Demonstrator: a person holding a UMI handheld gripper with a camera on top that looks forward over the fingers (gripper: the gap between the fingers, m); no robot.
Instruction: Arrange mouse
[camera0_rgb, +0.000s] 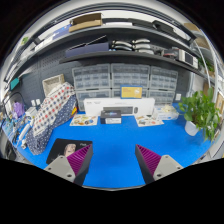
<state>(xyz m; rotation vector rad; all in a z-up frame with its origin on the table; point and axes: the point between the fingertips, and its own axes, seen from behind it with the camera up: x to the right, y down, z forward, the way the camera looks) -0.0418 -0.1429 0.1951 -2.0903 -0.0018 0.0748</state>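
We find the tool (112, 162) at the near edge of the blue bench (115, 145), its fingers spread wide. Nothing lies between them and the magenta pads (150, 158) face each other across bare bench.

At about 10 o'clock, just beside the left finger, a small pale rounded object (71, 150) rests against a dark low tray (62, 146). It may be the mouse. We cannot confirm this, nor whether it lies inside the tray or just beside it.

Farther out at 10 o'clock, a checked cloth (50, 112) is draped over a bulky form.

At 11 o'clock, in mid-bench, stands a shallow tray (86, 119). Its contents are too small to tell. At 12 o'clock sits a small blue box (113, 120), and at 1 o'clock a second shallow tray (150, 121) holds small pale items we cannot identify.

Behind these, at 12 o'clock, stands a long white unit (116, 105) with a yellow label. At 2 o'clock a green plant (203, 108) stands in a white pot (191, 127).

Farthest, at 12 o'clock, banks of small translucent drawers (112, 78) line the wall. Their contents cannot be seen. A shelf (105, 50) above carries stacked dark items.
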